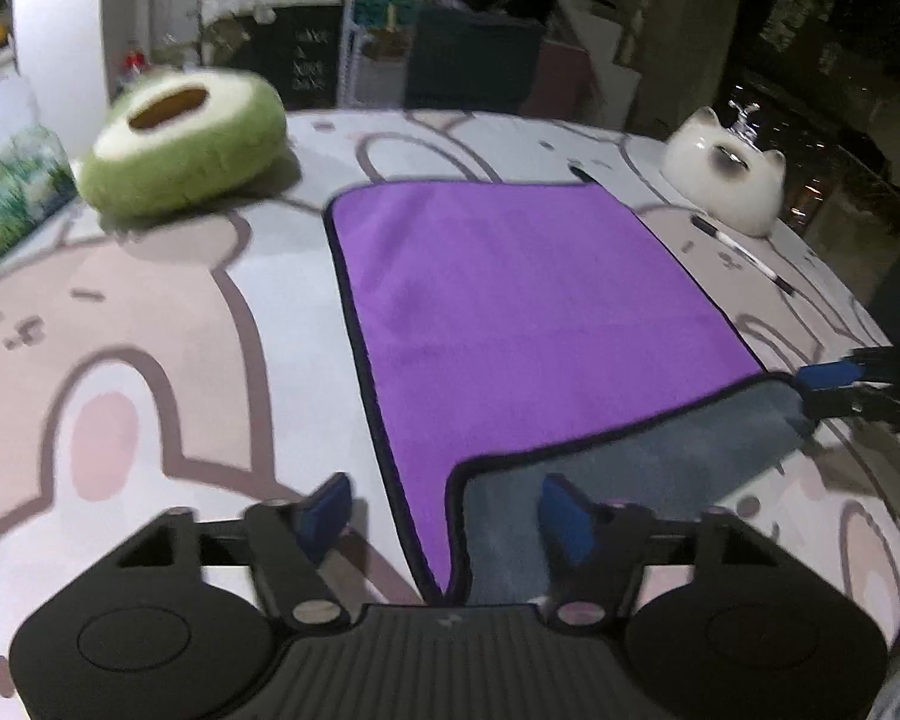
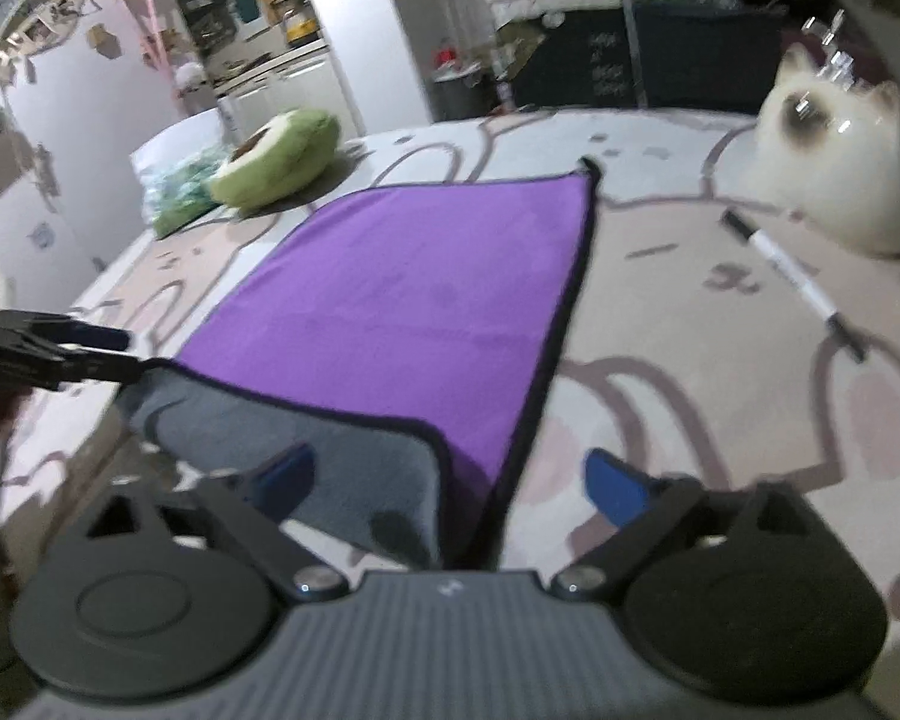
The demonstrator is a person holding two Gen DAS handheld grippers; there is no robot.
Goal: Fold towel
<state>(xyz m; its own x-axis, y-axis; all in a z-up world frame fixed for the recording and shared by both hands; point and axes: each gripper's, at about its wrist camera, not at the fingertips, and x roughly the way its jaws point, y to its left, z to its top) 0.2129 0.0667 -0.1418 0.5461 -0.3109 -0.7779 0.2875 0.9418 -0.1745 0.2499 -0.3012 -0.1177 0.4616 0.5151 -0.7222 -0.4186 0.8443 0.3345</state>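
A purple towel (image 1: 510,312) with a dark hem and a grey underside lies on the patterned table cover; it also shows in the right wrist view (image 2: 402,300). Its near edge is turned over, showing a grey strip (image 1: 618,468) (image 2: 306,444). My left gripper (image 1: 444,510) is open, its blue fingers on either side of the near left corner fold. My right gripper (image 2: 450,480) is open around the near right corner fold. Each gripper shows at the edge of the other's view, the right gripper (image 1: 858,390) and the left gripper (image 2: 72,348).
A green avocado plush (image 1: 186,144) (image 2: 276,159) sits at the far left. A white cat-shaped ceramic (image 1: 726,174) (image 2: 840,168) stands at the far right, with a marker pen (image 1: 744,255) (image 2: 792,282) beside it. A printed bag (image 1: 12,198) lies at the left edge.
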